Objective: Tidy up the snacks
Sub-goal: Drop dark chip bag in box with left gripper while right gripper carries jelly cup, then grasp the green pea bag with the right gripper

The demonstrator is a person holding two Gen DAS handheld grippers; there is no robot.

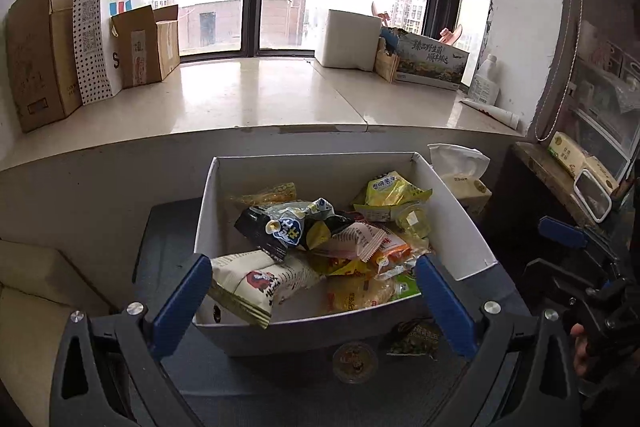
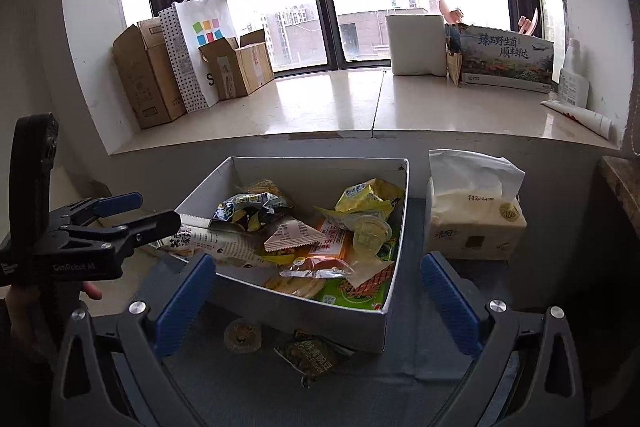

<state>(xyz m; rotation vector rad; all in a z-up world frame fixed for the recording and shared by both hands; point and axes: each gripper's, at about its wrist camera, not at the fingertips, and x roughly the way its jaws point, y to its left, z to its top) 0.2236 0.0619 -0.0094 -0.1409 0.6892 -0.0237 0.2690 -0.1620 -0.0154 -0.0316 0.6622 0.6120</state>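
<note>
Both my tongs stand wide with nothing between their blue pads. From the left wrist view, my left gripper [image 1: 312, 291] frames the near end of the white box [image 1: 460, 227]; from the right wrist view, my right gripper [image 2: 318, 297] frames the box's near wall [image 2: 280, 311], without touching it. No earlier view is there to compare.

That box sits on a dark grey surface [image 2: 420, 347] below the pale window ledge [image 2: 320, 107]. It is open-topped, with plain white walls, and it is heaped with snack packets [image 1: 320, 247]: a cream bag with dark print [image 1: 256, 283] leaning over the near left corner, a black and blue crinkled bag [image 1: 280, 227] above it, a white packet with zigzag edges [image 1: 356, 241] in the middle, a yellow packet [image 1: 392, 191] toward the far right, a green packet [image 2: 352, 293] at the near right, and orange and clear wrappers among them.

Two things lie outside the box on the grey surface, just beside its near wall: a small round clear cup [image 2: 243, 337] and a dark green sachet [image 2: 312, 357], its corner tucked against the box's base.

A soft pack of tissues [image 2: 476, 223] stands to the right of the box, near it but apart. In the right wrist view my left gripper [image 2: 132, 213] shows from the side, close to the box's left wall.
</note>
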